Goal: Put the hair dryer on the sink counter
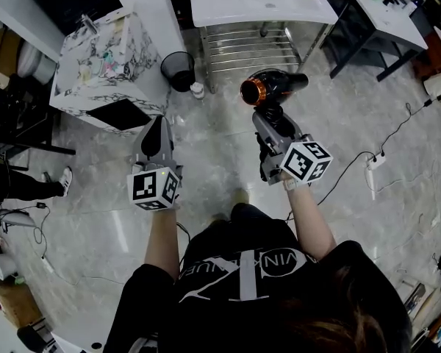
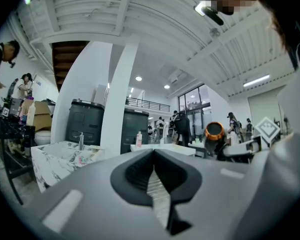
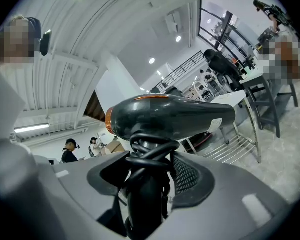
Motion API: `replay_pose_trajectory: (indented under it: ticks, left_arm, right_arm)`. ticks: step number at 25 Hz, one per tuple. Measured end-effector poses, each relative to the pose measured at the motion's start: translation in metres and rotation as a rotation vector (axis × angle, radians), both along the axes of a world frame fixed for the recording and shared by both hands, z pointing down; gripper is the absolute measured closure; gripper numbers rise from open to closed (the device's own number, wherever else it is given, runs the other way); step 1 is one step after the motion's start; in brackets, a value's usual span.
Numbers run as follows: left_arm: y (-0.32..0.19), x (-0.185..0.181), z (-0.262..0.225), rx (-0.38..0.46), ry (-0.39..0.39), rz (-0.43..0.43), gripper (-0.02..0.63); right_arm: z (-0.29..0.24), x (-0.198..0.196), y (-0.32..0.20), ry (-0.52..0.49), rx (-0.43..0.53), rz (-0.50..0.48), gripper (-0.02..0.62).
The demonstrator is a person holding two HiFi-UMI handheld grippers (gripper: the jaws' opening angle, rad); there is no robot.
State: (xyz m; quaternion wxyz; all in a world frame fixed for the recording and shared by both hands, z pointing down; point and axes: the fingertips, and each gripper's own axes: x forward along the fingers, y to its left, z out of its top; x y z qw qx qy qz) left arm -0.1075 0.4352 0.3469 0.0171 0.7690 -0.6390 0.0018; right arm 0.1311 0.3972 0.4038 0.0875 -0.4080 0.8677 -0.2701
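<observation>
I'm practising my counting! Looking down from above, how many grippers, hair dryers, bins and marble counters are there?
grippers: 2, the left gripper and the right gripper
hair dryer: 1
bin: 1
marble counter: 1
Total: 5

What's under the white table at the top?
A metal wire shelf sits under the white table, and the bars that show look bare. The tabletop covers the shelf's back part, so anything there is hidden.
</observation>
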Motion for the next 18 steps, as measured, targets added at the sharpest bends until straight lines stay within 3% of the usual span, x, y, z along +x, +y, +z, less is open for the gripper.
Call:
replay_pose_trajectory:
  ticks: [11, 18]
  left_arm:
    - [-0.034, 0.031, -0.009, 0.011, -0.027, -0.033, 0.606]
    - [-0.083, 0.022, 0.003, -0.01, -0.027, -0.022, 0.606]
  right_arm:
    - [-0.006, 0.027, -0.048, -0.038, 0.019, -0.052, 0.336]
    - [0.004, 0.013, -0.092, -0.046, 0.003, -0.055, 0.336]
